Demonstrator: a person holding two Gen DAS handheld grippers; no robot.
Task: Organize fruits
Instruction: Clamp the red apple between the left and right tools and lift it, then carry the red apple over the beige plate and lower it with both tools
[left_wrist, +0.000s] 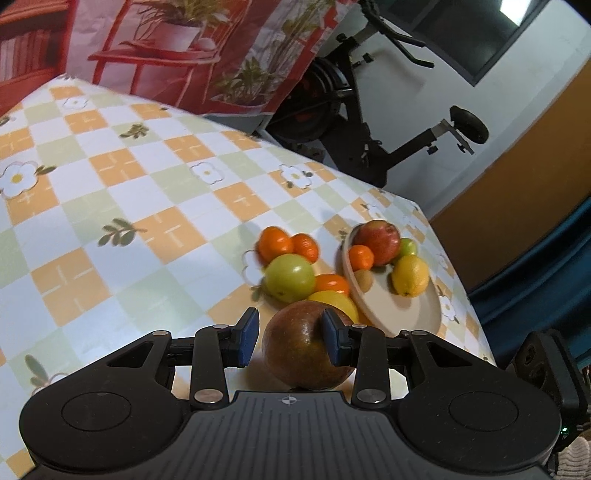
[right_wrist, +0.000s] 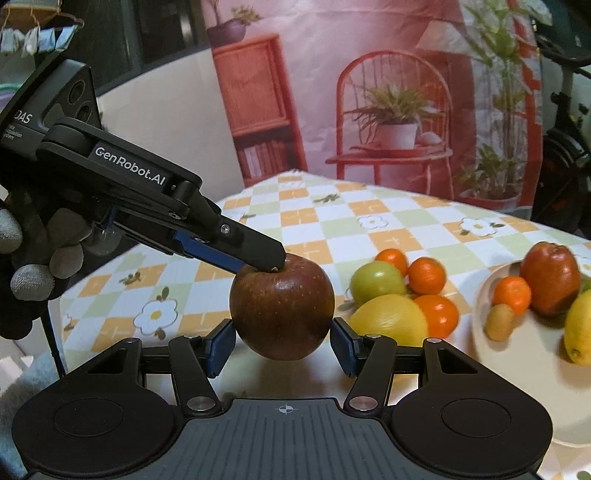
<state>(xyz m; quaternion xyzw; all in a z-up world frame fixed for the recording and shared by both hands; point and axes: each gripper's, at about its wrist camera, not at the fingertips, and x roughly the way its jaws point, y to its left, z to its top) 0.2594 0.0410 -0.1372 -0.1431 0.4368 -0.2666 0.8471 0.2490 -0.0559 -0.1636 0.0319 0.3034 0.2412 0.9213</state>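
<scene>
A dark red apple (right_wrist: 280, 310) sits between the fingertips of my right gripper (right_wrist: 282, 343), whose blue pads press its lower sides. My left gripper (right_wrist: 277, 260) reaches in from the left. One finger (left_wrist: 332, 339) rests on the apple's (left_wrist: 295, 354) top by the stem, and the other finger (left_wrist: 247, 332) stands clear of it, so my left gripper (left_wrist: 290, 334) is open. Beyond lie a green apple (right_wrist: 375, 282), a lemon (right_wrist: 388, 317) and three tangerines (right_wrist: 426, 275) on the cloth. A beige plate (right_wrist: 480, 295) holds a red apple (right_wrist: 550, 280), a tangerine, a kiwi and a lemon.
The checked tablecloth (left_wrist: 147, 184) stretches away to the left and far side. Just right of the plate (left_wrist: 373, 299) the table ends. An exercise bike (left_wrist: 351, 110) and a printed backdrop (right_wrist: 369, 92) stand behind. A gloved hand (right_wrist: 33, 280) holds the left gripper.
</scene>
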